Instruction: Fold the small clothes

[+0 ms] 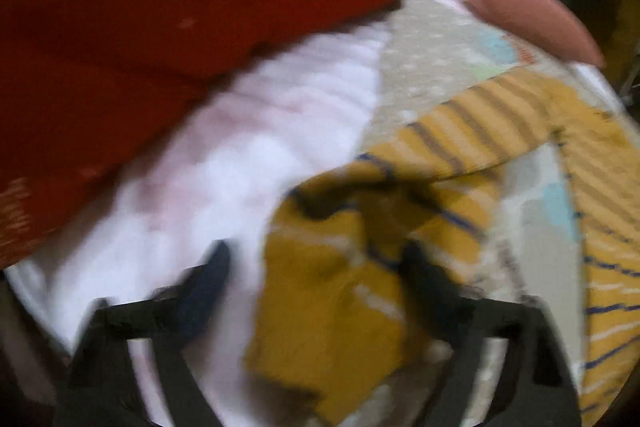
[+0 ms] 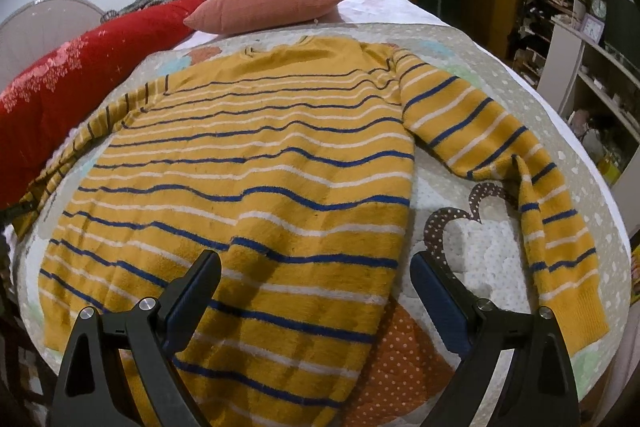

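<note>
A mustard-yellow sweater [image 2: 248, 187] with blue and white stripes lies spread flat on a patterned quilt [image 2: 472, 239], neck at the far end and both sleeves out. My right gripper [image 2: 316, 267] is open above the sweater's hem, its jaws wide apart and empty. In the blurred left wrist view, my left gripper [image 1: 316, 259] is open, its jaws standing on either side of the cuff of the left sleeve [image 1: 332, 283], which lies bunched between them. The rest of that sleeve [image 1: 472, 131] stretches away toward the sweater's body.
A red blanket [image 2: 80, 75] lies along the left side of the bed, close over the left gripper [image 1: 160, 27]. A pink pillow [image 2: 264, 7] sits at the head of the bed. White sheet [image 1: 224, 163] shows beside the quilt. Shelves [image 2: 592, 75] stand at the right.
</note>
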Tool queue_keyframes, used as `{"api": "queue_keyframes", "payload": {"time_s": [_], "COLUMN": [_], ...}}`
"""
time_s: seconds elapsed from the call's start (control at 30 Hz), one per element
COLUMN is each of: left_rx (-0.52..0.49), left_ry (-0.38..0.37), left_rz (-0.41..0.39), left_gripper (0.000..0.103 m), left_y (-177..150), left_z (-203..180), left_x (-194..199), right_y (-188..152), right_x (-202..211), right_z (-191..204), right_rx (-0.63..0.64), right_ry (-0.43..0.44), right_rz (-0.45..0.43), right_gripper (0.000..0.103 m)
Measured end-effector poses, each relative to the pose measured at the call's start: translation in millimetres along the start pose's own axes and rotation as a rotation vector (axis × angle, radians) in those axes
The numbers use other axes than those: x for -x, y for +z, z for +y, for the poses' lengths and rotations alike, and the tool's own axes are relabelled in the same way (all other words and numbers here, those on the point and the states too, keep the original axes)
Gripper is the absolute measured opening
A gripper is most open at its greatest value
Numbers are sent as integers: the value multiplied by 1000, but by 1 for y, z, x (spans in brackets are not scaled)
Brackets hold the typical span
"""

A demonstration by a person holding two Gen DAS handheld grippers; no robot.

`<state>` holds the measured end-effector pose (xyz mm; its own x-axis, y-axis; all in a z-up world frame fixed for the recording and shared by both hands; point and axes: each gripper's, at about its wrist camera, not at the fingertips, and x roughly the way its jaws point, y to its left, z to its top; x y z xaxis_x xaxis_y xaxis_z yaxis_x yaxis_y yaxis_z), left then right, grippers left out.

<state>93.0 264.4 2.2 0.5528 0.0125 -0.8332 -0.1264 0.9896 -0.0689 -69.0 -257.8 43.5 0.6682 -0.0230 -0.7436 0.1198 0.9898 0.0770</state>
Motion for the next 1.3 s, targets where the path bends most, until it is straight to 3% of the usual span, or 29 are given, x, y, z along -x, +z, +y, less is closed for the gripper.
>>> {"api": "queue_keyframes", "payload": {"time_s": [0.03,0.07,0.17,0.3,0.43,0.5,0.57,0.63,0.73,0.83,0.87,0.97,1.0,1.13,1.2,1.3], "left_rx": [16,26,-62,-152,-374,-470,-548,-579,-528,-407,-367,-281,-264,-248,-281,-319], "left_ry": [-67,-76,23,65,160,209,242,309,367,321,296,279,282,236,180,112], "left_rz": [26,40,-48,-225,-333,-301,-216,-151,-59,-50,-67,-147,-173,-185,-170,-92], "left_gripper": [19,7,6,6,7,7,13,16,16,16,23,62,68,72,79,80], "left_y": [4,8,26,42,5,-28,-67,-94,-116,-113,-110,-100,-95,-70,-51,-23], "left_z": [1,-2,-12,-25,-70,-91,-106,-109,-100,-91,-89,-89,-90,-97,-104,-114], "left_x": [-1,-1,26,101,156,152,131,110,83,91,99,119,121,119,103,59], "right_y": [1,2,9,16,16,15,13,11,10,11,10,6,5,-1,-2,-5], "right_x": [-1,-2,-6,-6,-9,-13,-17,-17,-12,-2,0,3,3,2,1,0], "right_z": [2,4,10,16,18,16,14,12,3,-12,-18,-38,-45,-71,-78,-80], "right_rx": [7,14,32,49,39,22,8,-3,-19,-52,-64,-117,-139,-210,-224,-227], "right_ry": [-7,-15,-25,-16,-1,16,33,46,54,53,52,47,44,35,30,18], "right_rz": [1,3,10,2,0,12,23,24,8,-24,-32,-46,-48,-37,-34,-28], "right_gripper": [98,98,92,88,88,88,88,88,88,88,88,88,88,88,88,88]}}
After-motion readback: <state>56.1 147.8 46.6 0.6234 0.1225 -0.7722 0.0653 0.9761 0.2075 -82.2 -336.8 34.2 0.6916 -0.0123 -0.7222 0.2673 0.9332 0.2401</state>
